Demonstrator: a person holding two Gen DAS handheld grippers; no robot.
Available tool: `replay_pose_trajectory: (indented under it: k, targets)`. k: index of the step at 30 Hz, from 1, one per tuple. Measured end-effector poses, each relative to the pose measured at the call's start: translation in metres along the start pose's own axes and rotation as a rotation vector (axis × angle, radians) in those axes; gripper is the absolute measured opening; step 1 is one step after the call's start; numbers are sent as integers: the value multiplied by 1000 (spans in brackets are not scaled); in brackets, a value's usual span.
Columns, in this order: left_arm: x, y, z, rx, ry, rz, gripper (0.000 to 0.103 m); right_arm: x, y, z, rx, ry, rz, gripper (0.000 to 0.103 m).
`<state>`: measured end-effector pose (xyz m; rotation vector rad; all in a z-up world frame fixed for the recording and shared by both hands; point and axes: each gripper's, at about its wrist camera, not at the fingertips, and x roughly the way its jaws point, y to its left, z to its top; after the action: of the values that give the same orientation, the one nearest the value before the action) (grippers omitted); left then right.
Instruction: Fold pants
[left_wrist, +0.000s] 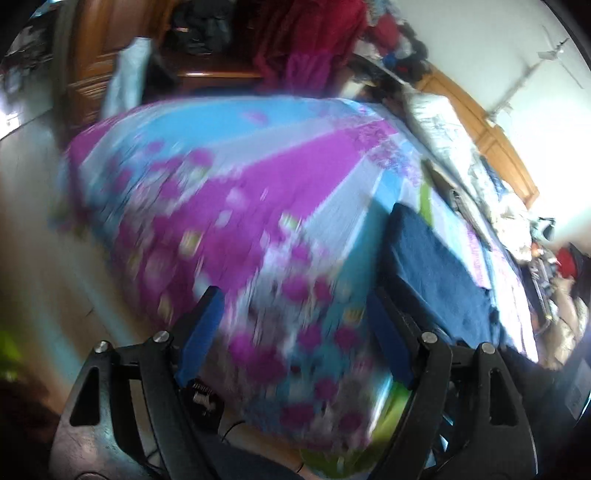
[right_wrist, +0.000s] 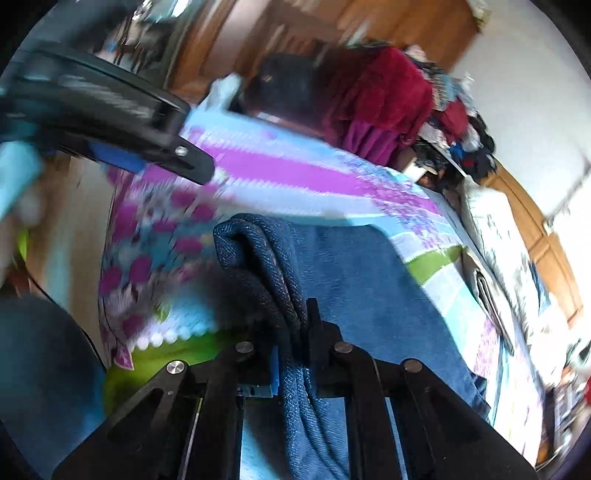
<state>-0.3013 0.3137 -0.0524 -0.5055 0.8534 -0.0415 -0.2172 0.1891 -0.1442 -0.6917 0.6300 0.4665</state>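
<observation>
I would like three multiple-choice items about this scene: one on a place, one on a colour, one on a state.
1. Where do the jeans lie?
A. on the floor
B. on the bedspread
C. on a chair

2. What colour are the pads of the left tool?
A. blue
B. red
C. yellow

3. How is the right tool?
A. open, empty
B. shut on nothing
C. shut on the jeans

Key: 1 B, the floral cover shows around them; 2 A, both pads are blue; 3 C, folded denim sits pinched between its fingers.
</observation>
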Motion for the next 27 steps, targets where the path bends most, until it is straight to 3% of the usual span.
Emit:
replay_pose_trajectory:
  k: [3, 6, 8, 10, 12, 16, 19, 23, 26, 27]
  targets:
    - [30, -8, 37, 77, 163, -122, 78, -10, -14, 5, 50, -27, -9, 13]
    - [58, -26, 66, 161, 274, -226, 78, -15, -17, 4, 60, -32, -9, 13]
    - [78, -37, 77, 160, 354, -316, 80, -15, -18, 5, 58, -32, -4, 13]
    - [106, -41, 85, 113, 418, -348, 80, -18, -18, 4, 67, -33, 2, 13]
    - [133, -47, 88, 100, 460, -324, 79, -20, -16, 3, 70, -28, 8, 13]
    - [157, -73, 91, 102, 531, -428, 80, -19, -15, 3, 61, -23, 15, 13]
    - [173, -88, 93, 158, 543, -373, 80, -18, -14, 4, 57, -19, 19, 13]
    - [180, -99, 98, 171, 542, -376, 78, -18, -13, 3, 60, -18, 20, 13]
    - [186, -108, 96, 225, 553, -351, 61, -17, -13, 3, 58, -18, 18, 13]
    - [186, -110, 93, 246, 554, -334, 49, -17, -14, 3, 62, -17, 18, 13]
